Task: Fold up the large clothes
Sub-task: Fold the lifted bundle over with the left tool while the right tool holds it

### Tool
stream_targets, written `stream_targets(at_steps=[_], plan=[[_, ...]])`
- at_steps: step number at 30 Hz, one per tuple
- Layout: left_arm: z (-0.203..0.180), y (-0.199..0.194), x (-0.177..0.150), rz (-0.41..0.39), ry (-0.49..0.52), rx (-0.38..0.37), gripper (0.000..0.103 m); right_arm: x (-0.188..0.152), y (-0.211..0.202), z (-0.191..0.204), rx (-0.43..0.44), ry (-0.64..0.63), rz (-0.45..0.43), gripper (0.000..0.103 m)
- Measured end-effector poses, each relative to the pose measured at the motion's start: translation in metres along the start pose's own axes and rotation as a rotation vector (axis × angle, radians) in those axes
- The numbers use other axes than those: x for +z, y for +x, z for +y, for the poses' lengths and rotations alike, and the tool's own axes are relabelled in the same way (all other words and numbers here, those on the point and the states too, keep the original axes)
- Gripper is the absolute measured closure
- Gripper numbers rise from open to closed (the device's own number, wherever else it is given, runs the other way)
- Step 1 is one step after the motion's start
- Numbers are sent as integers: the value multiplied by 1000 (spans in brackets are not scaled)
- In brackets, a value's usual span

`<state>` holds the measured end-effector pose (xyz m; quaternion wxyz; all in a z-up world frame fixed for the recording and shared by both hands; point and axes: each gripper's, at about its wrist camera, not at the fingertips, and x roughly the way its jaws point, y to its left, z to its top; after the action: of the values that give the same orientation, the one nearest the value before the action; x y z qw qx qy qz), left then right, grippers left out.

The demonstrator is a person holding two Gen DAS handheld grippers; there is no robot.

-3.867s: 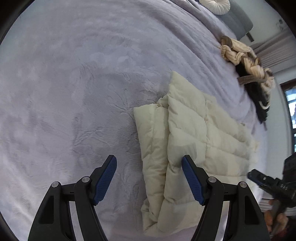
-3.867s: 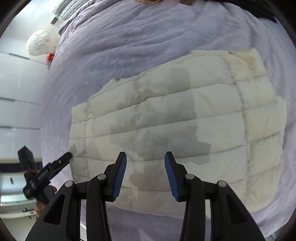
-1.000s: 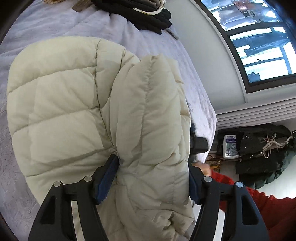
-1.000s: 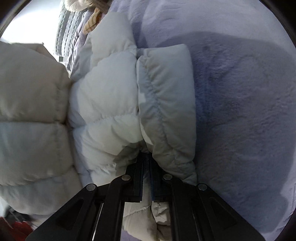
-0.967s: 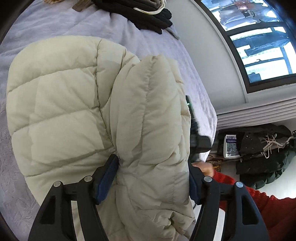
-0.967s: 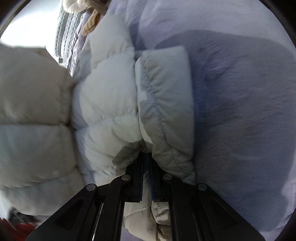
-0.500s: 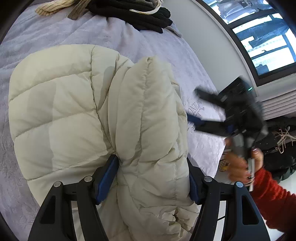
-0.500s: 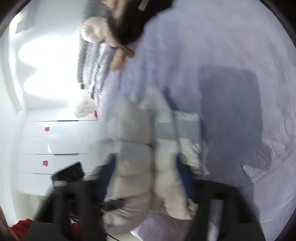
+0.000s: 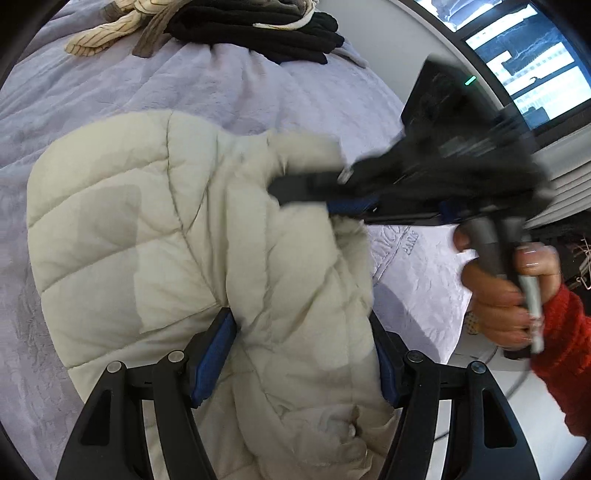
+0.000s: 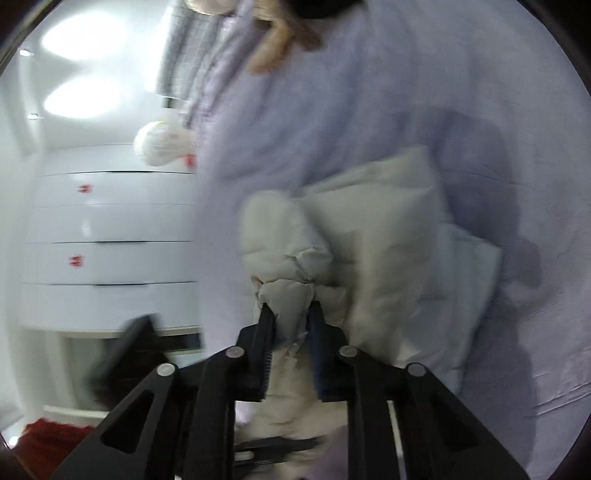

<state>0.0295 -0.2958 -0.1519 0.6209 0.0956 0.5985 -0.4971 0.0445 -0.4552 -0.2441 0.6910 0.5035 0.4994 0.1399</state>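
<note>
A cream quilted puffer jacket (image 9: 155, 229) lies bunched on the lavender bedspread (image 9: 258, 88). My left gripper (image 9: 299, 343) has its jaws wide apart with a thick fold of the jacket between them. My right gripper (image 10: 290, 314) is nearly closed on a pinch of the jacket (image 10: 295, 291). It also shows, blurred, in the left wrist view (image 9: 354, 192), reaching over the jacket's upper fold, held by a hand in a red sleeve (image 9: 509, 291).
Black clothes (image 9: 258, 29) and a striped beige garment (image 9: 107, 33) lie at the far end of the bed. The bed edge and a window (image 9: 524, 74) are to the right. White drawers (image 10: 110, 229) stand beyond the bed in the right wrist view.
My right gripper let go, swung away and came back over the jacket, now pinching its upper fold. My left gripper stayed around the same thick fold.
</note>
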Motion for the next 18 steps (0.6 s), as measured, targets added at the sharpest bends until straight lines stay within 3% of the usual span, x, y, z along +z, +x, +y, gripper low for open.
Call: stream_targets(at_steps=[5, 9, 11, 15, 18], plan=[[23, -48, -6, -98, -36, -76, 35, 13, 25, -45, -101, 58, 23, 87], [78, -86, -16, -160, -130, -56, 35, 9, 27, -59, -66, 73, 4, 88], [111, -86, -22, -143, -207, -73, 35, 1, 21, -67, -59, 70, -3, 88], [179, -50, -41, -43, -398, -214, 35, -5, 10, -76, -46, 72, -6, 89], [199, -30, -50, -24, -466, -314, 35, -9, 7, -79, -43, 72, -9, 89]])
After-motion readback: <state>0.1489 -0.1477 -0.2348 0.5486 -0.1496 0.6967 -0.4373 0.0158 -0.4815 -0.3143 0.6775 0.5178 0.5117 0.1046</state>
